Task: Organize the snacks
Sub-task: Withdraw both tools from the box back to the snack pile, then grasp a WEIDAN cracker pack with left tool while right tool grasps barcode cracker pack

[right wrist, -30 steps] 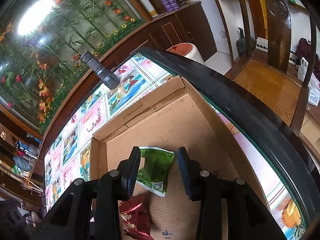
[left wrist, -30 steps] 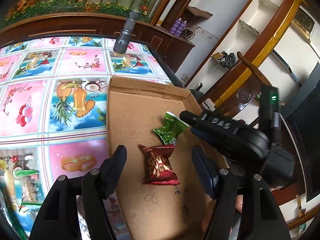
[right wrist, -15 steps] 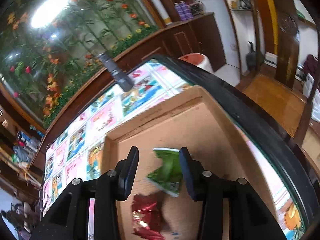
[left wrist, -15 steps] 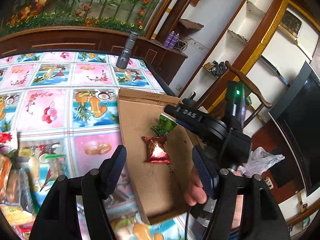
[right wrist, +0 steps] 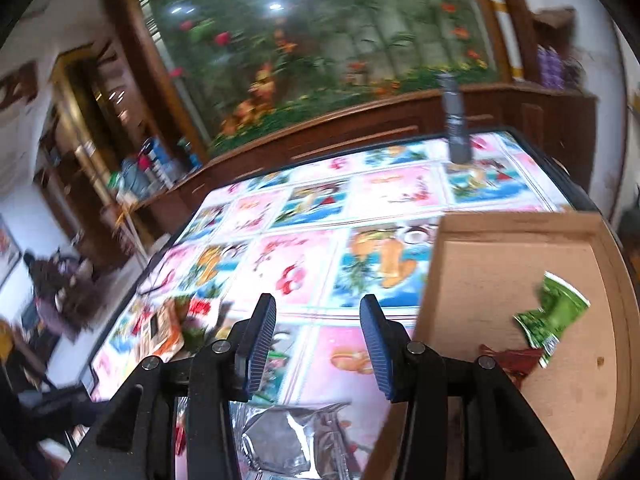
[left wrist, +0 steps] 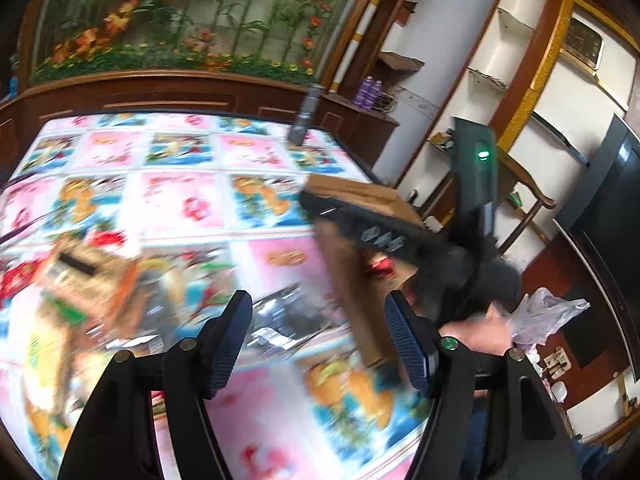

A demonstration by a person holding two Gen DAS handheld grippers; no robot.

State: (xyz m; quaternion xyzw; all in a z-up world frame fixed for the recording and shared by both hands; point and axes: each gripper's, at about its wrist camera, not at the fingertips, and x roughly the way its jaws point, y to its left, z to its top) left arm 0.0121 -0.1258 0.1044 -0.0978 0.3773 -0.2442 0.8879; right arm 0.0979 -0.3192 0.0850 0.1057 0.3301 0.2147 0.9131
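Both grippers had drawn back from the cardboard box since the earlier frames, and a heap of snack packets had come into sight. In the right wrist view, the right gripper (right wrist: 318, 346) hung released over the glossy fruit-print tablecloth (right wrist: 296, 264); its jaws had just been opening, with nothing between the ribbed blue pads. The shallow, flat-bottomed box (right wrist: 520, 280) lay at 3 o'clock, holding a crinkled green packet (right wrist: 554, 314) and, touching it at its 7 o'clock, a shiny red packet (right wrist: 510, 358). A crumpled silver foil bag (right wrist: 288, 440) lay at 6 o'clock, partly behind the gripper. Loose packets (right wrist: 168, 328) were heaped at 9 o'clock, blurred. A dark cylindrical torch (right wrist: 454, 118) stood upright at 1 o'clock. In the left wrist view, the left gripper (left wrist: 320, 340) was likewise unclenched and empty, above the blurred cloth; a hand (left wrist: 478, 332) held the right gripper's black body at 3 o'clock.
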